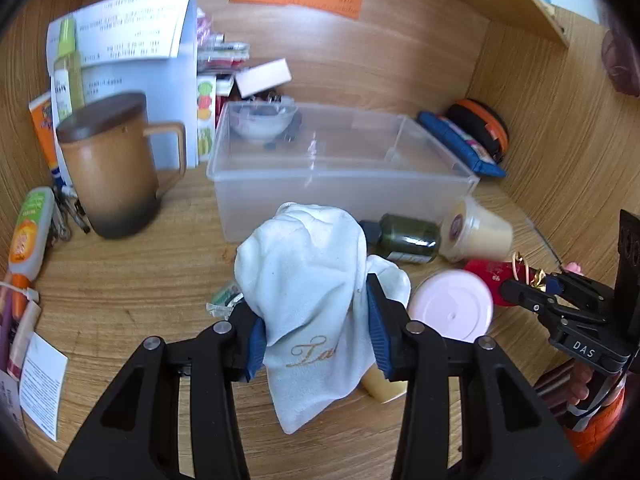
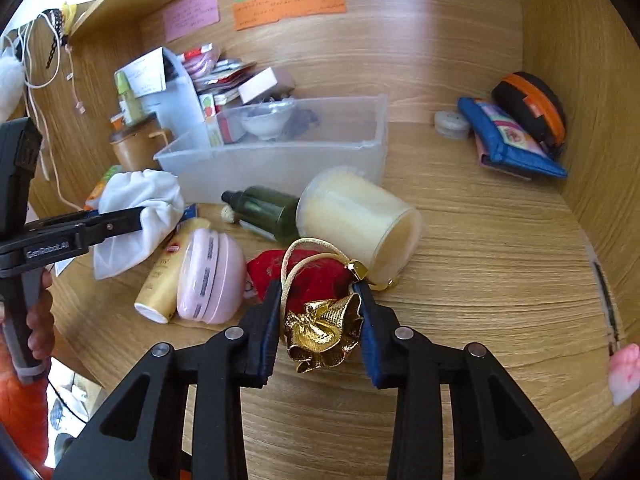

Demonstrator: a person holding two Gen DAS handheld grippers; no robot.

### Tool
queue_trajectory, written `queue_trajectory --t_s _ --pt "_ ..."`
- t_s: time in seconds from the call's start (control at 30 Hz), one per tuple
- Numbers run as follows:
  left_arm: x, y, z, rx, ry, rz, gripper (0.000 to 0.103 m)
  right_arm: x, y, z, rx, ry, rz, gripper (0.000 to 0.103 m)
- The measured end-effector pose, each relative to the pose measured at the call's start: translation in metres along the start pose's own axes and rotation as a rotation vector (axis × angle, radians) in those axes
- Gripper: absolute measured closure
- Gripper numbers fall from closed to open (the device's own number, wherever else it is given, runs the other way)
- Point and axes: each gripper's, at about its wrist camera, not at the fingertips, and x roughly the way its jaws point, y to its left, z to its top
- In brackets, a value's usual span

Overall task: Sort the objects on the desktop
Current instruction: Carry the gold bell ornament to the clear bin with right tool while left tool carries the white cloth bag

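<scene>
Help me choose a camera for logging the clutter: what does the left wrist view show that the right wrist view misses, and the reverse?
Only the left wrist view shows the orange squeeze tube lying at the desk's left edge, and the keys beside the mug.
Only the right wrist view shows the small round white container by the blue pouch, and the hanging white cord.
Both show the clear plastic bin, the lidded brown mug, the green bottle, the pink round case, the left gripper shut on the white cloth, and the right gripper closed around the gold bow.
</scene>
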Motion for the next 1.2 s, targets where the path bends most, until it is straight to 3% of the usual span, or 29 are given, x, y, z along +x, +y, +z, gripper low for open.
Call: queue_trajectory --t_s 0.27,0.63,1.2 --pt "-0.025 -0.005 0.006 0.016 -0.048 -0.011 0.06 -0.027 0.004 0.007 -0.024 -0.057 0.026 0.072" --pt "-0.047 0.003 0.023 0.011 -0.064 -0.005 0.06 -0.033 0.009 0.026 -0.083 -0.089 0.054 0.072" --pt "-0.052 0.004 0.074 0.037 -0.128 0.017 0.06 -0.022 0.005 0.092 -0.152 -0.139 0.077 0.071"
